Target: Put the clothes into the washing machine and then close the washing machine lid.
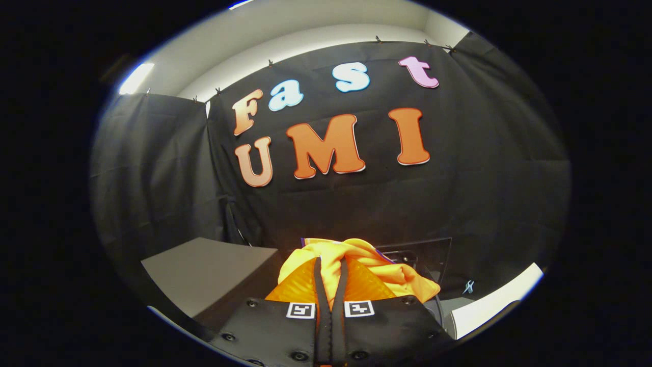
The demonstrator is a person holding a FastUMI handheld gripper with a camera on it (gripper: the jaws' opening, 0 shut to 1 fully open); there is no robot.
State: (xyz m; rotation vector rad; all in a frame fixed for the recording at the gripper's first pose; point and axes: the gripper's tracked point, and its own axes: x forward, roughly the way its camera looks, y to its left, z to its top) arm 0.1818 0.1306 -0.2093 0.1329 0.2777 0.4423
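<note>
A bunched orange and yellow garment (367,265) hangs from my gripper (331,265), whose two fingers are pressed close together on a fold of the cloth. The garment spills forward and to the right past the fingertips. Beyond it, to the right, a dark panel of the washing machine (428,252) stands upright, and a curved part of its rim (443,311) shows low beside the right finger. The garment hides the drum opening.
A grey flat surface (209,270) lies to the left of the fingers. A white edge (499,300) runs along the lower right, with a small pale blue clip (468,287) near it. Black cloth walls the booth behind and on both sides.
</note>
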